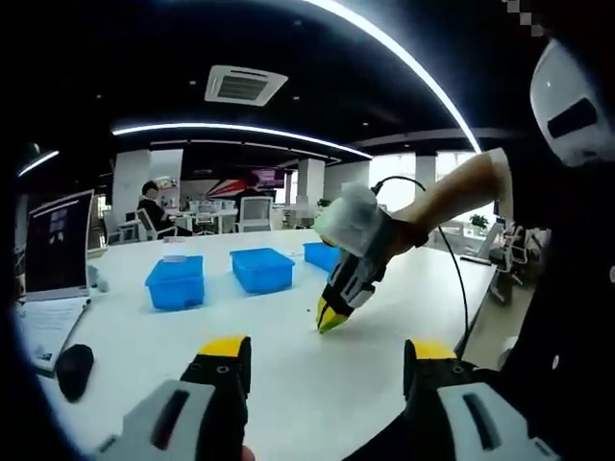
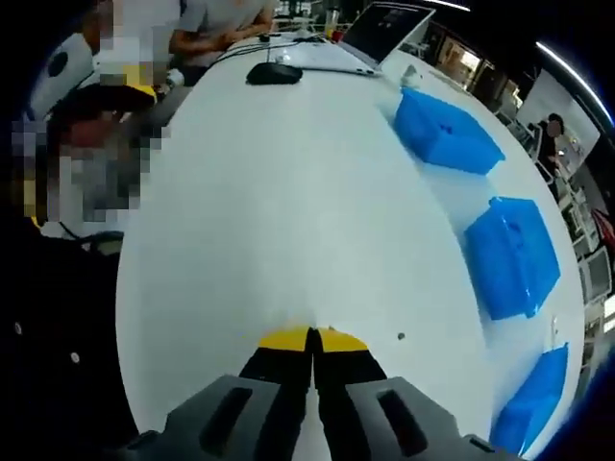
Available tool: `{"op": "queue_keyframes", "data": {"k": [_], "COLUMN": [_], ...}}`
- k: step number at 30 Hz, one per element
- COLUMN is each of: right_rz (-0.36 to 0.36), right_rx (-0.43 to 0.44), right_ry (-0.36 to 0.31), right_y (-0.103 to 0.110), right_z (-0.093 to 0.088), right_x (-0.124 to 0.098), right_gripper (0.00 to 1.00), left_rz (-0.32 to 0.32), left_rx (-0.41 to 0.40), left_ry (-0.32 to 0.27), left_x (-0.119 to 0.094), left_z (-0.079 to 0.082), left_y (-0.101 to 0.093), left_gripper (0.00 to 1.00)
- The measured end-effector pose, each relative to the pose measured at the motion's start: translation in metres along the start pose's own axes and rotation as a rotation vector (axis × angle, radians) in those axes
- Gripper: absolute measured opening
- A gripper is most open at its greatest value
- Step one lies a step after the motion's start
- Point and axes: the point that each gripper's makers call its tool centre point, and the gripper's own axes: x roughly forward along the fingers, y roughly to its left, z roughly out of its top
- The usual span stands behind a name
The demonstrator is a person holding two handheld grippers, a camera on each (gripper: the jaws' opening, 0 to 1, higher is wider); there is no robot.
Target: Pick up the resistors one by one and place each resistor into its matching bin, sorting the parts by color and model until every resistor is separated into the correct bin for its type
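The left gripper [image 1: 332, 351], nearest its camera, holds its grey, yellow-tipped jaws wide apart over the smooth white table [image 1: 288, 375], gripping nothing. Across that table three blue plastic bins [image 1: 261, 269] stand in a row, and the right gripper [image 2: 310, 336] presses its yellow tips together against the tabletop; whether a part is pinched between them cannot be told. A tiny dark resistor [image 2: 401, 337] lies on the table just beside those closed tips, short of the bins.

A tiny dark speck [image 2: 401, 337] on the white table [image 2: 288, 211], possibly a resistor, is too small to identify. The nearest blue bin [image 2: 533, 403] and the laptop [image 1: 56, 252] run off their views' edges.
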Motion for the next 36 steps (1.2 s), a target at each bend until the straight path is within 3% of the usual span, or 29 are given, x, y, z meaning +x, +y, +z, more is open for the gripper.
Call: {"op": "queue_keyframes", "data": {"k": [8, 11, 18, 21, 30, 36], "right_rz": [-0.028, -0.030, -0.006, 0.020, 0.054, 0.051], "right_rx": [0.097, 0.124, 0.136, 0.138, 0.175, 0.185], "right_ry": [-0.131, -0.148, -0.129, -0.107, -0.028, -0.033], "right_y": [-0.013, -0.016, -0.011, -0.004, 0.000, -0.004], "right_z": [0.008, 0.004, 0.000, -0.001, -0.004, 0.002], "right_x": [-0.035, -0.039, -0.027, -0.018, 0.005, 0.008], "right_gripper": [0.04, 0.04, 0.05, 0.15, 0.15, 0.14], "left_rz": [-0.012, -0.014, -0.011, -0.004, 0.003, -0.011], "left_rx": [0.008, 0.004, 0.001, 0.000, -0.011, -0.019], "left_ry": [-0.002, -0.003, -0.006, 0.004, -0.001, 0.006], "left_x": [0.003, 0.005, 0.006, 0.005, 0.003, 0.005], "left_z": [0.006, 0.006, 0.006, 0.002, -0.001, -0.004], "left_y": [-0.002, -0.002, -0.005, -0.004, 0.002, 0.003], "left_gripper": [0.65, 0.65, 0.65, 0.65, 0.65, 0.65]}}
